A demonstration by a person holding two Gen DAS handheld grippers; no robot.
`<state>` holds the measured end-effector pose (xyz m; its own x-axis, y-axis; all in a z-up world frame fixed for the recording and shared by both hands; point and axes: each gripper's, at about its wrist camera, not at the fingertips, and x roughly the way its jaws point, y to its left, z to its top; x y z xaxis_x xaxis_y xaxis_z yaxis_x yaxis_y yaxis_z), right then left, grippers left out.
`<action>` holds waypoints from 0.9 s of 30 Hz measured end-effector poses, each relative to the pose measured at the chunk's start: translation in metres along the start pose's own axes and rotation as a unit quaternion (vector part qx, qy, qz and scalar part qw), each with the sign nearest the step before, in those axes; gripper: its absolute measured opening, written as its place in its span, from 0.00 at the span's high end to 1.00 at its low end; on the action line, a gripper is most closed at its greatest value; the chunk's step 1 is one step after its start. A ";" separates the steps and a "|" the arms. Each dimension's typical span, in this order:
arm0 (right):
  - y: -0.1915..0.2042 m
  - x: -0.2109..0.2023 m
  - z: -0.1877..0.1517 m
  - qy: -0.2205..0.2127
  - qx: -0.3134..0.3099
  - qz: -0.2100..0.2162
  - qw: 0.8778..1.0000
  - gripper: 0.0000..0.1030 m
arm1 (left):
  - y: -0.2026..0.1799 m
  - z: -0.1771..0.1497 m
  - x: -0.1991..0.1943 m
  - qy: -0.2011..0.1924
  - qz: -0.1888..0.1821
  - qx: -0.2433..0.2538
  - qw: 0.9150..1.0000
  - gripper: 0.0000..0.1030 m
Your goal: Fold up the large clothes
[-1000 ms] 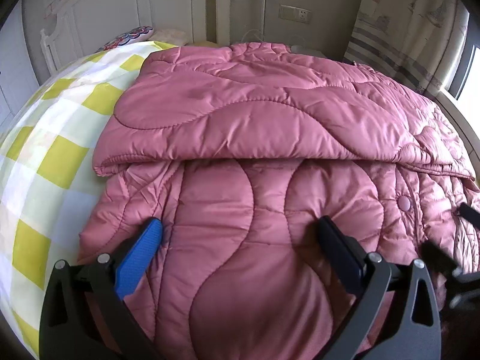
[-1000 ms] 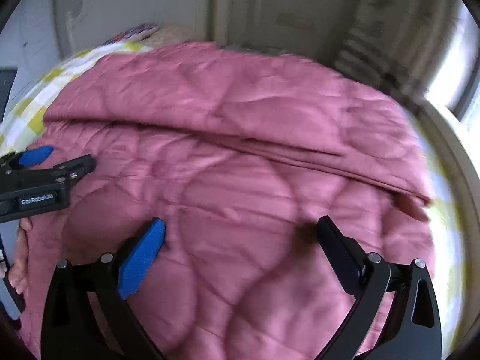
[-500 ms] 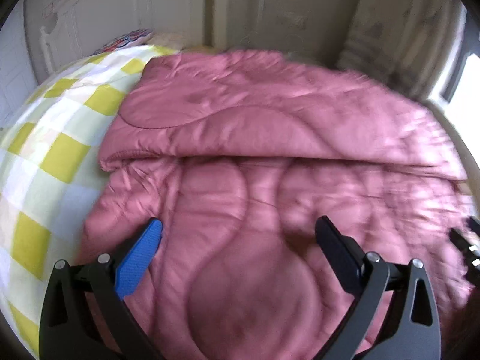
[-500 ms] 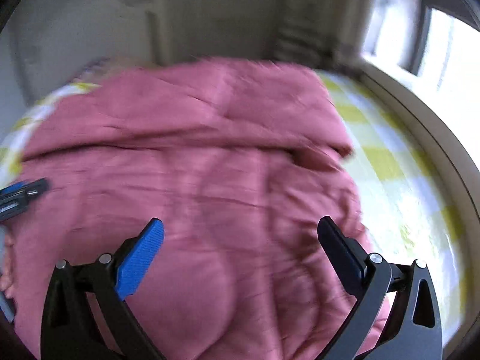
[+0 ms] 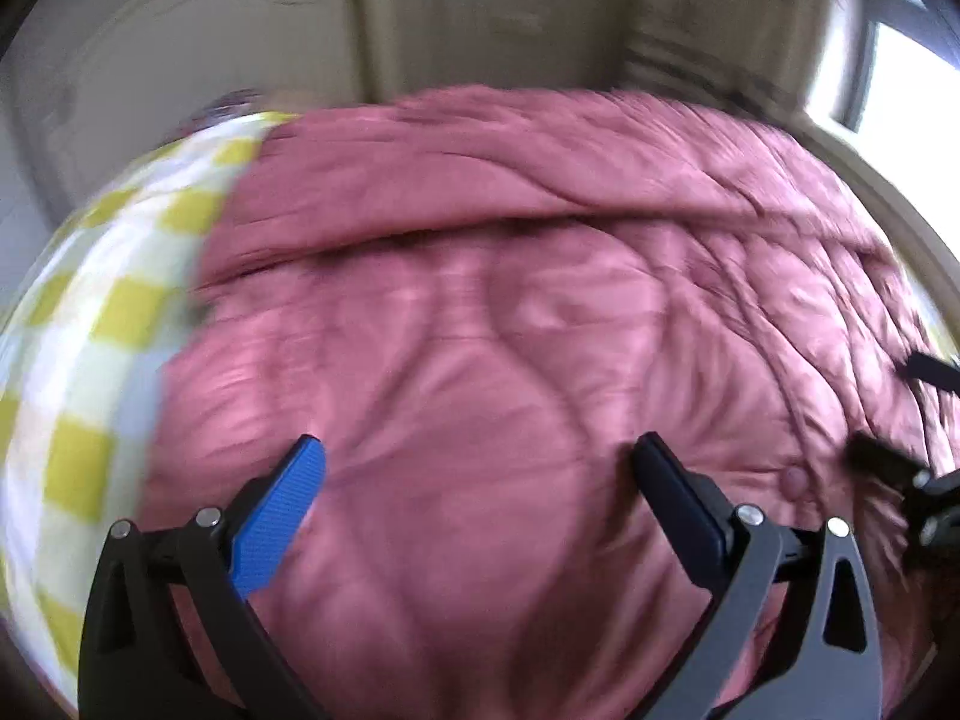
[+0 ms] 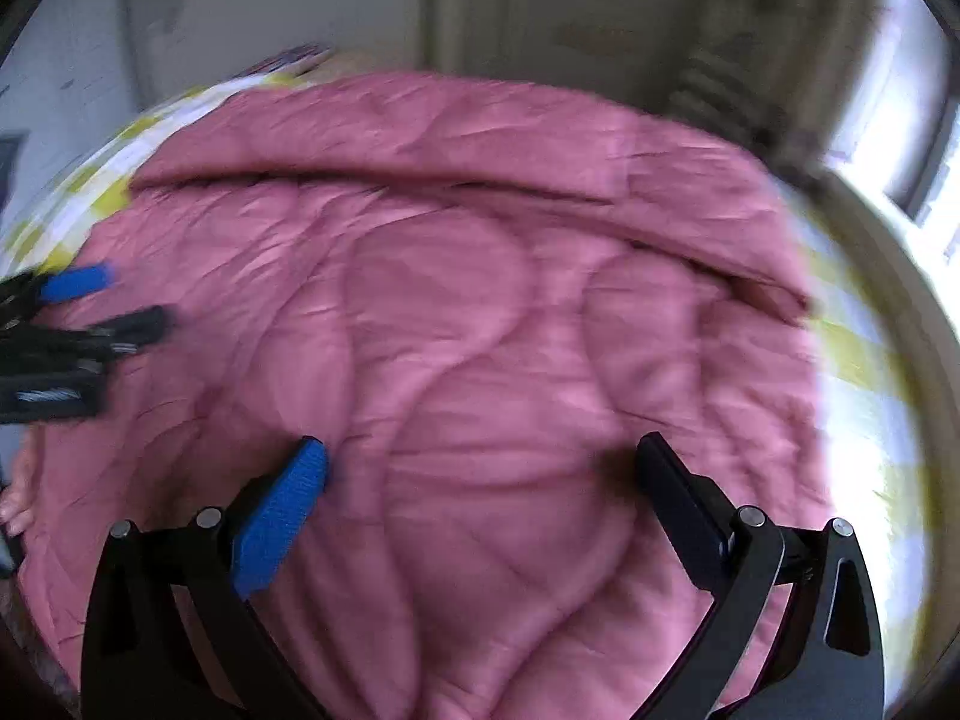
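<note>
A pink quilted padded coat lies spread on the bed, its far part folded over toward me along a crosswise fold. It fills the right wrist view too. My left gripper is open and empty, just above the near part of the coat. My right gripper is open and empty, above the coat further right. The right gripper's fingers show at the right edge of the left wrist view. The left gripper shows at the left edge of the right wrist view.
The bed has a yellow and white checked sheet, also bare to the right of the coat. A white headboard and wall stand behind. A bright window is at the right. Both views are motion-blurred.
Both grippers stay open. The left camera has swung right and closer over the coat. The right camera swung right, then back left, so the left gripper shows again.
</note>
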<state>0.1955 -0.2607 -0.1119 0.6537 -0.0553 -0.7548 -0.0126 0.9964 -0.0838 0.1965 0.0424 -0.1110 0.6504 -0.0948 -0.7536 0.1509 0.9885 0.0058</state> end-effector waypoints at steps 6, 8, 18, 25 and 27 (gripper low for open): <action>-0.074 0.001 -0.026 0.033 0.115 -0.021 0.993 0.04 | 0.069 -0.018 -0.010 0.003 -0.014 -0.101 0.995 0.02; -0.079 -0.006 -0.030 0.023 0.116 -0.021 0.993 0.04 | 0.068 -0.018 -0.010 0.005 -0.006 -0.092 0.996 0.02; 0.034 -0.047 -0.046 -0.032 -0.062 0.069 0.995 0.05 | -0.008 -0.035 -0.064 -0.065 -0.081 0.003 0.995 0.02; 0.030 -0.033 -0.056 -0.004 -0.058 0.087 0.995 0.05 | -0.036 -0.061 -0.035 -0.011 -0.045 0.054 0.997 0.02; 0.015 -0.039 -0.056 -0.011 -0.043 0.060 0.997 0.05 | -0.026 -0.063 -0.041 -0.011 -0.040 0.047 0.998 0.02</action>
<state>0.1275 -0.2477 -0.1205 0.6593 0.0672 -0.7489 -0.1560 0.9866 -0.0488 0.1191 0.0275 -0.1215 0.6499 -0.1770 -0.7391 0.2710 0.9625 0.0078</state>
